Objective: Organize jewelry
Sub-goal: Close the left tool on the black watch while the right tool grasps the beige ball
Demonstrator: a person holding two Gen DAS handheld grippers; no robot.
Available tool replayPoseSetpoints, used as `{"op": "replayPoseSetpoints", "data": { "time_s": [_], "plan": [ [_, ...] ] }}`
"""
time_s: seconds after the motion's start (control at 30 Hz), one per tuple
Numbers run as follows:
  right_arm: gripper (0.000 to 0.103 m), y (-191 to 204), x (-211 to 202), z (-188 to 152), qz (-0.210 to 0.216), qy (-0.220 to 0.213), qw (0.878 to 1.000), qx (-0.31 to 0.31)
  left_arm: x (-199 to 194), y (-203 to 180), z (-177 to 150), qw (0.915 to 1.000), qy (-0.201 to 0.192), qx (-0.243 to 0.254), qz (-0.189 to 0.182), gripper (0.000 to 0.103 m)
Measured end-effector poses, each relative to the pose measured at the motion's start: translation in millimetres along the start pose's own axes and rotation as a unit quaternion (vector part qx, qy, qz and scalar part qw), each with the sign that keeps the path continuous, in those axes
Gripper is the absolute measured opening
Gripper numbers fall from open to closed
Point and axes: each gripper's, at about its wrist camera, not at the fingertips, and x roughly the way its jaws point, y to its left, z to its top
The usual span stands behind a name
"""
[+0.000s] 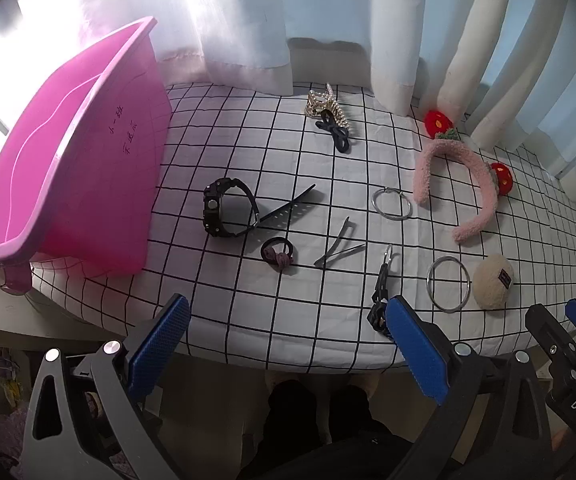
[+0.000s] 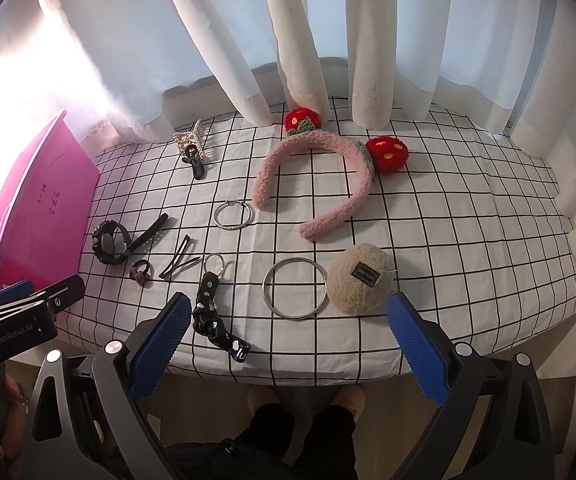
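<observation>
Both your claws are hanging wide apart at the near edge of the bench [image 2: 448, 216], nothing between the blue pads. Your left claw [image 1: 288, 344] sits in front of the pink bin [image 1: 68, 168], which stands at the left end of the checked cloth. Your right claw [image 2: 288, 344] is lined up just short of the big metal ring [image 2: 295, 288] and the fuzzy beige pouf [image 2: 360, 280], which touch each other.

The jewelry is spread out loose on the cloth. Black watch [image 1: 224, 208] is just beside the bin, with a small hair tie [image 1: 278, 254] and two flat hair clips [image 1: 338, 246] near it. The black keychain strap [image 2: 212, 312] lies near your right claw's left pad. A smaller hoop [image 2: 233, 215] sits mid-cloth, close to the pink fluffy headband [image 2: 320, 160] with red flowers. Pearl claw clip [image 1: 324, 106] and a black bow clip [image 1: 338, 134] are touching, at the back by the curtain [image 2: 296, 32].
</observation>
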Motion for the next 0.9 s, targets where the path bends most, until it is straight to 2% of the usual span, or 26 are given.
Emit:
{"op": "replayPoseSetpoints", "data": {
  "time_s": [0.37,0.53,0.9],
  "plan": [
    [0.094,-40.5,34.2,-24.2,-0.002,0.036,0.998,0.046,45.5,26.4,-17.5,0.9996,0.021,-0.018,0.01,0.097],
    [0.094,-51.2,48.0,-31.5,-0.011,0.042,0.998,0.048,63.5,46.1,-24.5,0.9987,0.02,-0.045,0.007,0.097],
    [0.094,-70.0,76.7,-39.6,-0.02,0.052,0.997,0.06,95.1,77.2,-6.8,0.9949,-0.002,-0.099,0.018,0.097]
  ]
}}
